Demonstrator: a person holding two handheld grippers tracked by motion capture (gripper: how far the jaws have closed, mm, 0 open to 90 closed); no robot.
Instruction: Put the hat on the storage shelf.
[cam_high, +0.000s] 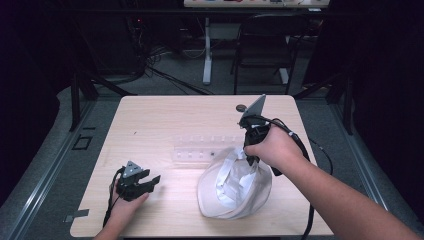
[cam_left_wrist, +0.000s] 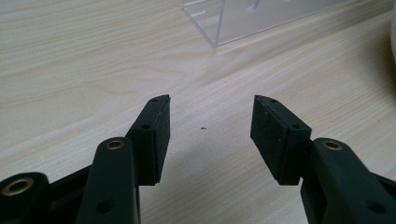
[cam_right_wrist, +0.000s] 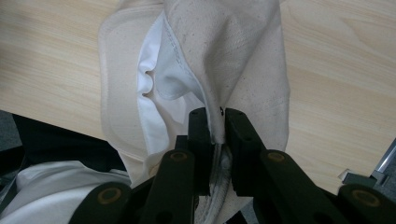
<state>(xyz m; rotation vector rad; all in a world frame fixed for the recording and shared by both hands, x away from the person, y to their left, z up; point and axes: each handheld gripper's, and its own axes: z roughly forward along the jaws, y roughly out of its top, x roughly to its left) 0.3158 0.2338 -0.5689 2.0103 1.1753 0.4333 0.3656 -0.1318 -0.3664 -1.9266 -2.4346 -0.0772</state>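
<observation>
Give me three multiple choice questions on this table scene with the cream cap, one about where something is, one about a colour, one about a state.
1. Where is the clear plastic box?
A. on the floor
B. on the table behind the cap
C. in the left tongs

2. What colour is the cap's outer fabric?
A. cream
B. red
C. navy

3. How are the right tongs?
A. open over bare table
B. shut on the box
C. shut on the cap's edge

Answers: 1 B, the high view shows it on the wood just beyond the cap. 2 A, both views show cream cloth. 3 C, the right gripper view shows fabric pinched between the pads.
</observation>
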